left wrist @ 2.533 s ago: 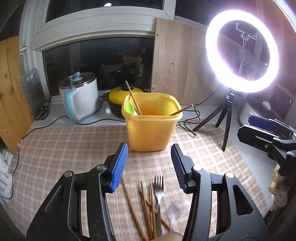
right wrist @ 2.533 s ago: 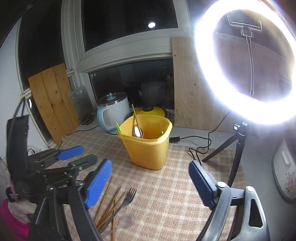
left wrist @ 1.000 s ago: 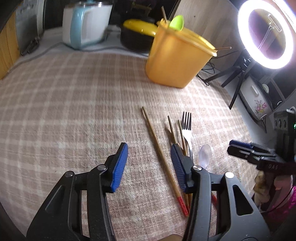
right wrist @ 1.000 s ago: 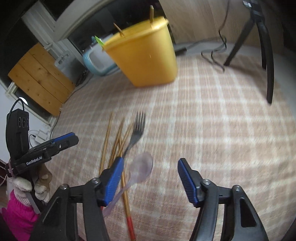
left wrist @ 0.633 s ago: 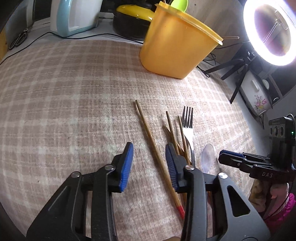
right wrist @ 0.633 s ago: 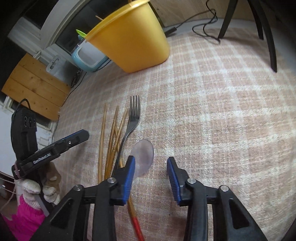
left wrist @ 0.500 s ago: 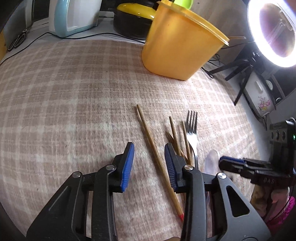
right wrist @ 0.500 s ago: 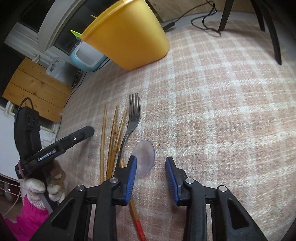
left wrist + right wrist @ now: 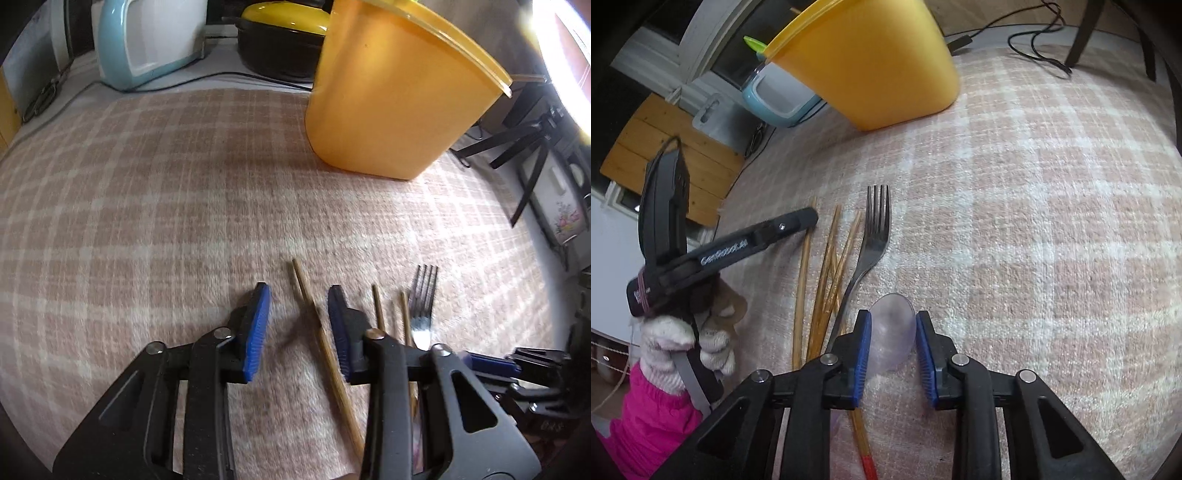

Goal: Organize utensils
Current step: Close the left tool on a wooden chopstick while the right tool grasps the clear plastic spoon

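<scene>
I am closing the left gripper (image 9: 299, 325) around one chopstick (image 9: 314, 317) and the right gripper (image 9: 893, 343) around the clear spoon (image 9: 892, 332) on the cloth (image 9: 1034, 221), neither pinched yet; I am keeping both centred before lifting toward the yellow bin (image 9: 871, 62).

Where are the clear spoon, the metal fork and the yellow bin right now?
clear spoon (image 9: 892, 332), right wrist view, on its translucent bowl between the claw pads.
metal fork (image 9: 875, 236), right wrist view, on the neck just below the tines.
yellow bin (image 9: 388, 107), left wrist view, on its side wall.
</scene>
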A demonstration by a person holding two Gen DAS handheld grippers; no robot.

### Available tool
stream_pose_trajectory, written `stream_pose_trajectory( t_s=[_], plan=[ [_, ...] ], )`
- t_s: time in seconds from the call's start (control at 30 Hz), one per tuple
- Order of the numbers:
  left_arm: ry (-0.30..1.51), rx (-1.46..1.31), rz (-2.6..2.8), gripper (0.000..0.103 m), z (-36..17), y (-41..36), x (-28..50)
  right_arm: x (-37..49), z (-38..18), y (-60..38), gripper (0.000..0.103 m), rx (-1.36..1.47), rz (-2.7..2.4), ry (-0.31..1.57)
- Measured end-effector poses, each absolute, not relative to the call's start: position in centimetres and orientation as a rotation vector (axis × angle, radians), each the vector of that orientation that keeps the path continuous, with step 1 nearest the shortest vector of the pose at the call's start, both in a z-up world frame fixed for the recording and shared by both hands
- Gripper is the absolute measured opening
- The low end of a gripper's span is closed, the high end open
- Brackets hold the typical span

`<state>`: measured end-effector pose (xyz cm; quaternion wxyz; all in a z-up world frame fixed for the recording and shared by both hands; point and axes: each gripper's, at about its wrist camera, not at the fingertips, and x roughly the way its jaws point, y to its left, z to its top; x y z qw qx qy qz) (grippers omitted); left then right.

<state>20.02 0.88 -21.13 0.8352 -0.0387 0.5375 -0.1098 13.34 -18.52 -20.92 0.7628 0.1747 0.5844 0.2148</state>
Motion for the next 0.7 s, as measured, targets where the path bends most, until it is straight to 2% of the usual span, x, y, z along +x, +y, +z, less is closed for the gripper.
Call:
stream_pose_trajectory(
  t_s=[0.1, 0.17, 0.47, 0.7],
  plan=[
    [1.118, -0.020, -0.215, 0.013, -21.3, 0.2, 20.0, 13.4, -20.7, -17.9, 0.020, 0.322, 0.464, 1.268],
    [1.110, -0.005, -0.213, 0.008, -21.4, -0.1, 20.0, 13.4, -20.7, -17.6, 0.008, 0.297, 0.461, 1.266],
    [1.110, -0.085, -0.227, 0.005, -21.2, 1.4, 20.3, 13.4, -20.9, -18.2, 0.002, 0.332, 0.483, 1.265],
    [1.068, -0.137, -0.237, 0.004, -19.4, 3.3, 19.7, 13.5, -19.3, -18.6, 0.000, 0.348, 0.493, 1.227]
  ],
)
